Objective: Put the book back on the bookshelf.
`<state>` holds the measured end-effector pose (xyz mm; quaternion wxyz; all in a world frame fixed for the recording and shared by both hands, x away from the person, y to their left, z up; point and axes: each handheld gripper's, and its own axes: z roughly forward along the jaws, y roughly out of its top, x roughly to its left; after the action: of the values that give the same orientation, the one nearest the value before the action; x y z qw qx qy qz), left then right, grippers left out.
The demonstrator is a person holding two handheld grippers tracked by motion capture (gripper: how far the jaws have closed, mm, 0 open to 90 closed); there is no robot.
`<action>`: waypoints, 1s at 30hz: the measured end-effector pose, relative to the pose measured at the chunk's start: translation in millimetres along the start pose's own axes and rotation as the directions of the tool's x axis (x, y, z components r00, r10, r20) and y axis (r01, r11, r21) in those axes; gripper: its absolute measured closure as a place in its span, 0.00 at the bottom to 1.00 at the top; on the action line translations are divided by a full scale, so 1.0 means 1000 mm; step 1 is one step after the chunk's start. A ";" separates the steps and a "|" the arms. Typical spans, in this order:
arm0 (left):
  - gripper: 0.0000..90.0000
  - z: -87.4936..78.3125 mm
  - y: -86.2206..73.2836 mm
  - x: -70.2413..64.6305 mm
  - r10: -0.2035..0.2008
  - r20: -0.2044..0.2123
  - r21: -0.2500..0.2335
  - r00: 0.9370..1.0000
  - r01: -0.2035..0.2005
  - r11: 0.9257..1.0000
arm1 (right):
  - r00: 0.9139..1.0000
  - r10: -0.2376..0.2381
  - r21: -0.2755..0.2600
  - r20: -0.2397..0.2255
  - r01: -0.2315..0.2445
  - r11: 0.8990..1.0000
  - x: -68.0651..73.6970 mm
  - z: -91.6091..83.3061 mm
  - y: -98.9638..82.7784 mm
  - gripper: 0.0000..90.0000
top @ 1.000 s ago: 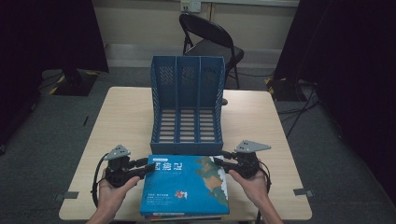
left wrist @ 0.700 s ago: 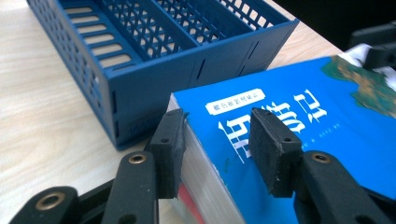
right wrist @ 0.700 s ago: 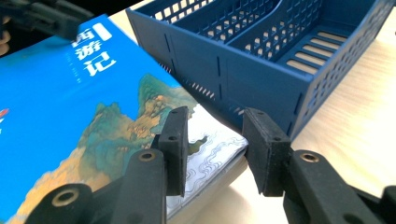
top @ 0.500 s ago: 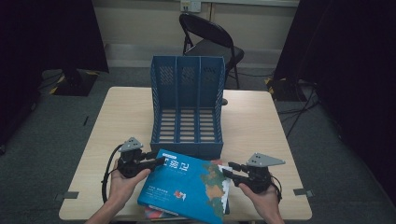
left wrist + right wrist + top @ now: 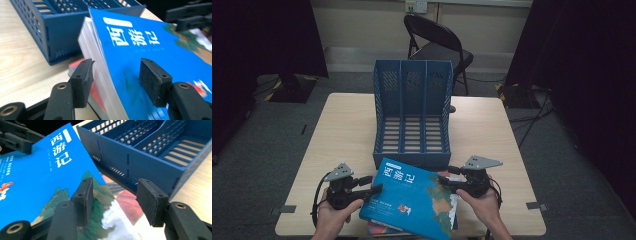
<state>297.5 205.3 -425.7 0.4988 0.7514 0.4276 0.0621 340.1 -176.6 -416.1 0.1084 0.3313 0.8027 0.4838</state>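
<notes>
A thick blue book with a white title lies askew and tilted on a low stack, atop a red-covered book, just in front of a blue three-slot file rack. My left gripper is at the book's left edge. Its jaws have just been opening and now straddle the page edge with the pads off it. My right gripper is at the book's right corner. Its jaws have also just been opening, and in the gap between them the stack's books and the rack wall show.
The wooden table has bare room left and right of the rack. A black folding chair stands behind the far edge. Cables trail on the floor at right. The stack sits close to the table's near edge.
The blue book, held square between both grippers a second ago, has turned and tilted onto the stack. Both hands shifted toward the near edge, and both pairs of jaws now stand wider.
</notes>
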 end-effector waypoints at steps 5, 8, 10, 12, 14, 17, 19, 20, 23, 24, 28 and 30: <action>0.55 0.003 0.003 -0.003 0.042 -0.005 0.003 0.999 -0.041 0.999 | 0.998 0.013 0.002 -0.066 -0.013 1.000 0.001 0.001 -0.002 0.69; 0.59 0.008 0.011 -0.004 0.090 -0.035 0.024 0.995 -0.089 0.996 | 0.999 -0.005 0.010 -0.043 0.005 1.000 0.005 -0.001 -0.002 0.69; 0.60 0.010 0.012 -0.004 0.097 -0.031 0.023 0.995 -0.096 0.995 | 0.999 0.002 0.010 -0.048 -0.002 1.000 0.004 -0.002 -0.003 0.69; 0.60 0.013 0.014 -0.003 0.099 -0.029 0.025 0.995 -0.098 0.995 | 0.999 0.012 0.009 -0.047 -0.012 1.000 0.004 -0.005 -0.005 0.70; 0.62 0.017 0.018 -0.005 0.105 -0.035 0.032 0.994 -0.104 0.994 | 0.999 0.015 0.008 -0.042 -0.015 1.000 0.005 -0.008 -0.007 0.71; 0.62 0.021 0.022 -0.004 0.099 -0.028 0.047 0.995 -0.098 0.994 | 0.999 0.020 0.005 -0.034 -0.020 1.000 0.007 -0.011 -0.009 0.72; 0.63 0.026 0.027 -0.005 0.116 -0.024 0.060 0.993 -0.114 0.992 | 0.999 0.033 0.000 -0.027 -0.033 0.999 0.009 -0.015 -0.013 0.72; 0.63 0.029 0.031 -0.005 0.093 -0.022 0.075 0.995 -0.091 0.993 | 0.999 0.040 -0.004 -0.018 -0.040 0.999 0.011 -0.019 -0.016 0.72; 0.64 0.035 0.035 -0.006 0.114 -0.010 0.085 0.993 -0.113 0.990 | 0.999 0.045 0.004 -0.026 -0.045 0.999 0.012 -0.023 -0.018 0.72; 0.64 0.038 0.037 -0.004 0.103 0.004 0.085 0.995 -0.103 0.991 | 0.998 0.051 0.008 -0.029 -0.050 0.999 0.013 -0.026 -0.019 0.72; 0.64 0.043 0.041 -0.004 0.124 0.015 0.093 0.992 -0.124 0.988 | 0.998 0.048 0.007 -0.033 -0.048 0.999 0.015 -0.030 -0.022 0.72; 0.65 0.045 0.043 -0.002 0.135 0.025 0.092 0.991 -0.137 0.986 | 0.998 0.047 0.010 -0.043 -0.047 0.999 0.014 -0.030 -0.021 0.71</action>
<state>344.8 166.3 -412.7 0.4618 0.8018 0.3732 0.0688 305.4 -195.3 -416.9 0.0782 0.3401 0.7991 0.4896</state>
